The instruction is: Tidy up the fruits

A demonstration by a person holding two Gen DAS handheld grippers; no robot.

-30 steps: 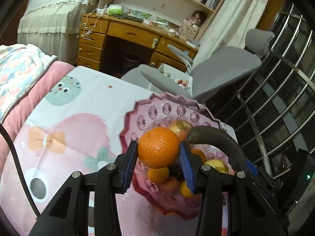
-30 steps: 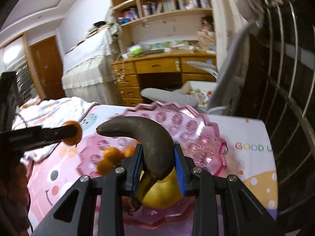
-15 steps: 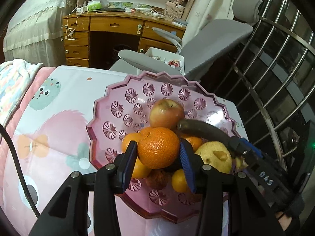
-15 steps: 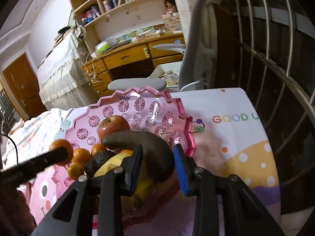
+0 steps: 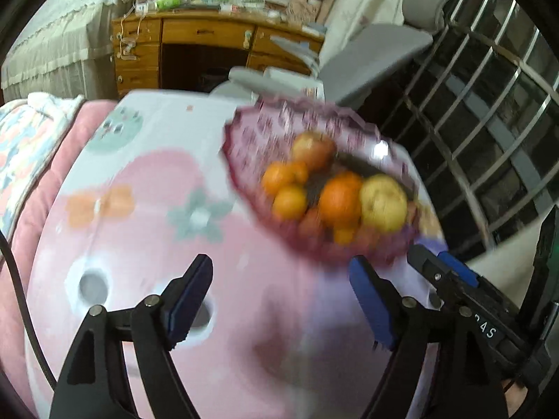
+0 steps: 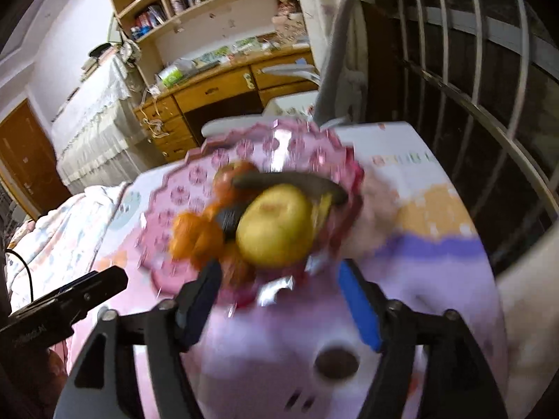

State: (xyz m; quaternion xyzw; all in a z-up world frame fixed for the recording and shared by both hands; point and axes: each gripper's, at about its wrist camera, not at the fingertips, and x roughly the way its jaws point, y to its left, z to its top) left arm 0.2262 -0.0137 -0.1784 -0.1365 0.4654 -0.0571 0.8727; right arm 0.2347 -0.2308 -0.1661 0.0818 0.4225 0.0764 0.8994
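The fruits lie together in the pink bowl [image 5: 244,146] on the patterned cloth [image 5: 146,230]: a big orange [image 5: 340,197], a yellow pear [image 6: 276,227], a red apple [image 5: 314,146] and a dark banana [image 6: 290,181] across the top. My left gripper [image 5: 279,300] is opening with nothing between its jaws. My right gripper [image 6: 279,300] is opening too, also empty, just before the bowl rim.

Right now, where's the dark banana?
In the right wrist view the dark banana lies in the pink fruit bowl, on the pile's far side, just behind the yellow apple and against the red apple.
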